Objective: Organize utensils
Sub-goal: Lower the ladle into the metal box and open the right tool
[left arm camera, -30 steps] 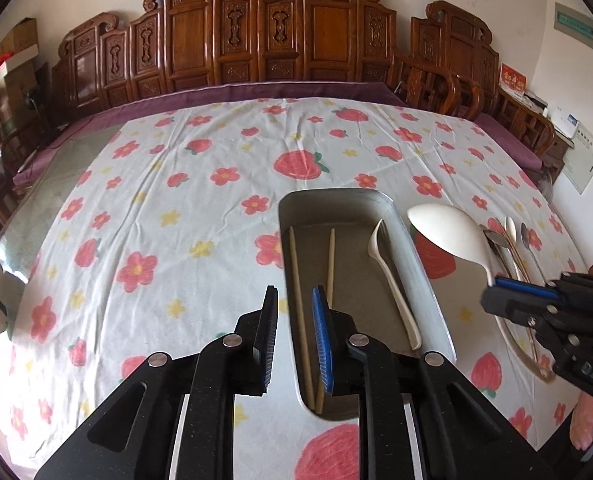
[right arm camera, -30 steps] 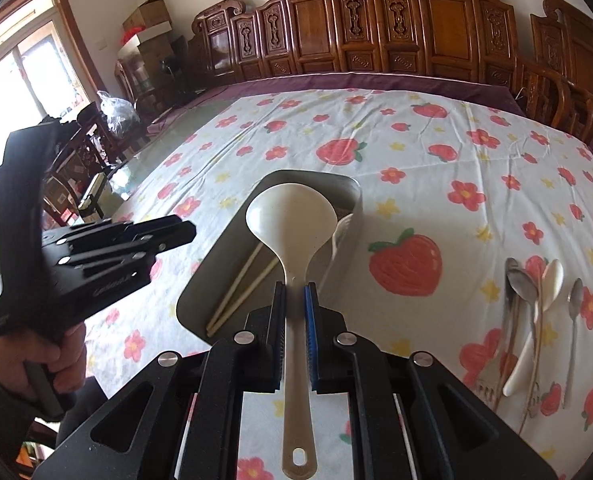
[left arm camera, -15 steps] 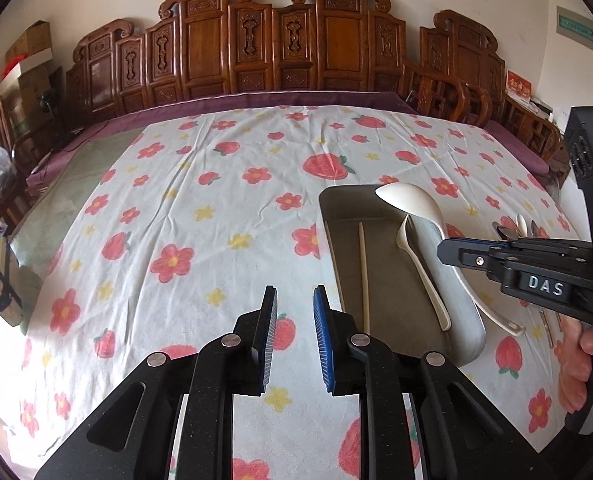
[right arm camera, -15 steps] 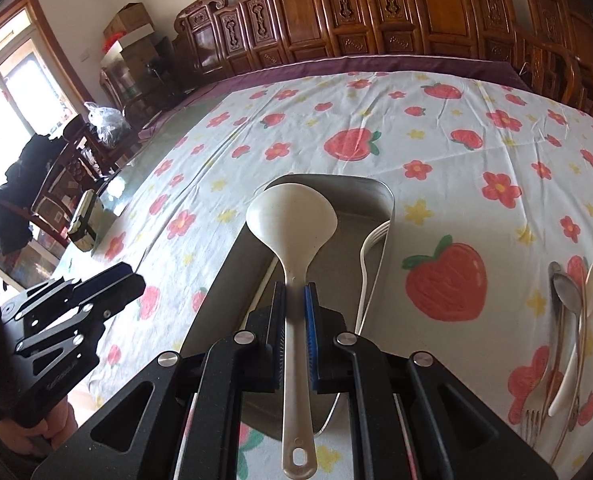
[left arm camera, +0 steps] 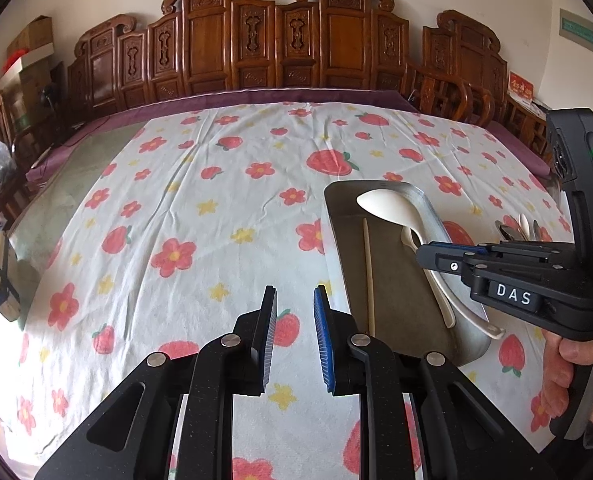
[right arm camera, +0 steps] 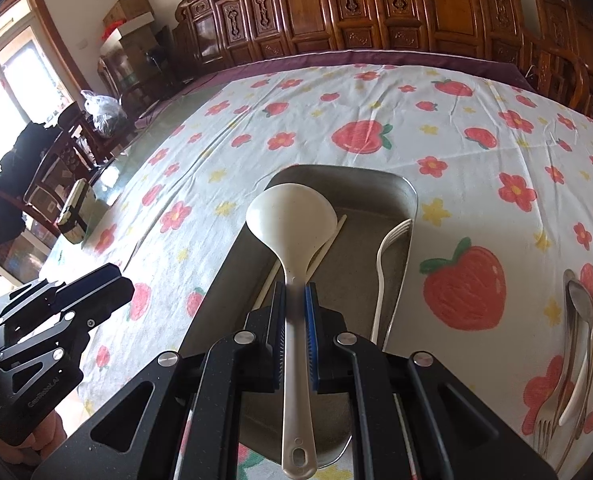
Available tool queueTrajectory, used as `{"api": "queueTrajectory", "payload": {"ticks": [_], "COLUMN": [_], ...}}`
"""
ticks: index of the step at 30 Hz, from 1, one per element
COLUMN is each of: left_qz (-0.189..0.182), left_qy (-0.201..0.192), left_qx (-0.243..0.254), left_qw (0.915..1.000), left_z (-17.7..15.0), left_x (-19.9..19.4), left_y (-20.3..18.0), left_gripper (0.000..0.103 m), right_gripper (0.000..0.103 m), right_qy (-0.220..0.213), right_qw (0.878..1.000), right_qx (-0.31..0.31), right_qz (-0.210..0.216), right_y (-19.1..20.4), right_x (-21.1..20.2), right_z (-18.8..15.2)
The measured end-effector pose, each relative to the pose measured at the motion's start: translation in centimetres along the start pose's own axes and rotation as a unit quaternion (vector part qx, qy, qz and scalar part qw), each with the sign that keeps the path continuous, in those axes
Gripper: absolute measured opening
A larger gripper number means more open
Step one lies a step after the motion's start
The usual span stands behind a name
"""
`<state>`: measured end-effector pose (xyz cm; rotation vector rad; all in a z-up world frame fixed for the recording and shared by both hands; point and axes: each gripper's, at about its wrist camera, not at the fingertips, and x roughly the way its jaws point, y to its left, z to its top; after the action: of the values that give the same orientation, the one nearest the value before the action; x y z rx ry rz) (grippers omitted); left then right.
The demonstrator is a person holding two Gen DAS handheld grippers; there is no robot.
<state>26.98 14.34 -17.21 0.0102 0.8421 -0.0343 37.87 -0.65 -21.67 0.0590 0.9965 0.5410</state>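
A white ladle (right arm camera: 290,220) hangs over the metal tray (right arm camera: 376,174), and my right gripper (right arm camera: 295,308) is shut on its handle. The bowl is above the tray's far end. Inside the tray lie two pale chopsticks (right arm camera: 328,248) and a white fork (right arm camera: 380,280). In the left wrist view the tray (left arm camera: 400,292) is to the right, with the ladle (left arm camera: 388,206) and my right gripper (left arm camera: 420,254) above it. My left gripper (left arm camera: 294,320) is over the flowered cloth left of the tray, its pads a little apart with nothing between them.
Several metal and white utensils (right arm camera: 580,340) lie in a row on the cloth right of the tray. A small boxy object (left arm camera: 0,276) sits at the table's left edge. Carved wooden chairs (left arm camera: 256,48) line the far side. A hand (left arm camera: 576,364) grips the right tool.
My left gripper moved left, off the tray and over the cloth. My right gripper carried the ladle in over the tray and lower, still gripping it.
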Motion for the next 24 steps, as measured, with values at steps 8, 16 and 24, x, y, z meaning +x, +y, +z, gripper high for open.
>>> {"api": "queueTrajectory", "payload": {"ticks": [8, 16, 24], "left_qz": [-0.004, -0.016, -0.039], "left_qy": [0.001, -0.007, -0.024], "left_qx": [0.009, 0.021, 0.049], "left_qw": [1.0, 0.9996, 0.9978], "left_z": [-0.2, -0.2, -0.2], "left_x": [0.1, -0.9, -2.8], "left_y": [-0.6, -2.3, -5.8], "left_gripper": [0.018, 0.018, 0.051], "right_gripper": [0.013, 0.013, 0.013], "right_qy": [-0.005, -0.037, -0.052], "right_qw": [1.0, 0.999, 0.998], "right_qx": [-0.003, -0.024, -0.008], "right_qz": [0.005, 0.007, -0.025], "right_y": [0.3, -1.5, -8.4], "right_x": [-0.3, -5.8, -12.5], "right_z": [-0.3, -2.1, -7.0]}}
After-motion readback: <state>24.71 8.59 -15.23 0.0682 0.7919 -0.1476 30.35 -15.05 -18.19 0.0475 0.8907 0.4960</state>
